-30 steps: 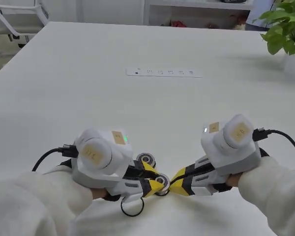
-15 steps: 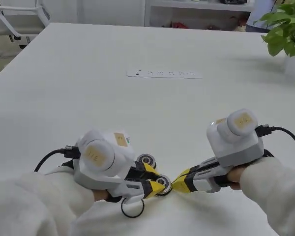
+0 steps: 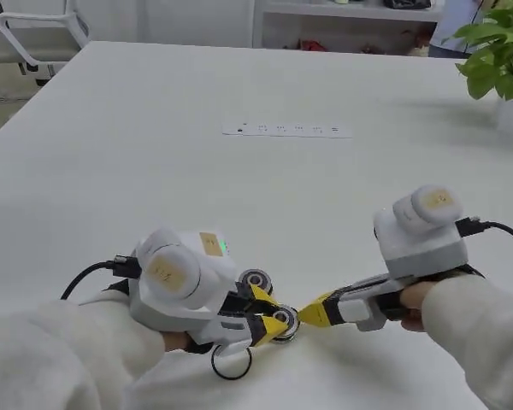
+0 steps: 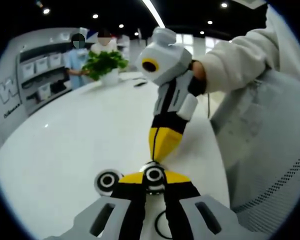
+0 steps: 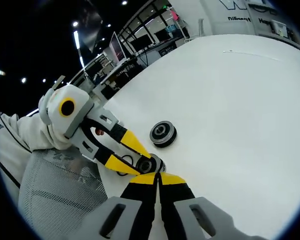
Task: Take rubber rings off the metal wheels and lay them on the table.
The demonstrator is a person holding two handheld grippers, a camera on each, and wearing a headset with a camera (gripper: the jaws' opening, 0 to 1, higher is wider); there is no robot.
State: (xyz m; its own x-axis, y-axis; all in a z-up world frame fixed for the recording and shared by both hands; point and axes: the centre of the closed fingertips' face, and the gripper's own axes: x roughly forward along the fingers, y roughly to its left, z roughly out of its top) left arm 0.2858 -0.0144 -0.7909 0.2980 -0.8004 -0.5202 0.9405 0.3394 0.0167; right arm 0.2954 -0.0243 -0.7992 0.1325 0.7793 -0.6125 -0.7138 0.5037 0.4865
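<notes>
- At the near edge of the tabletop (image 3: pixel 154 128): grips a metal wheel (image 3: pixel 283 323) in the left gripper (image 3: pixel 269 314), jaws narrowed onto it, one yellow tip on each side.
- Meets it head-on with the right gripper (image 3: pixel 312 314), jaws pressed together, tips right at the rim of that metal wheel; cannot tell whether any rubber is pinched between them.
- Holds both grippers low, nose to nose, white sleeves behind each.
- Just past the left gripper, toward the far edge: a second wheel (image 3: pixel 256 279), flat on the tabletop, dark band around the outside, apart from both sets of jaws.
- Closer in, right at the near edge and just beside the left gripper's underside: a loose rubber ring (image 3: pixel 231 363), thin and black, lying flat.
- Out in the middle of the tabletop: a white power strip (image 3: pixel 286 130), well apart from the action.
- Up at the far right corner: a leafy plant (image 3: pixel 496 51).
</notes>
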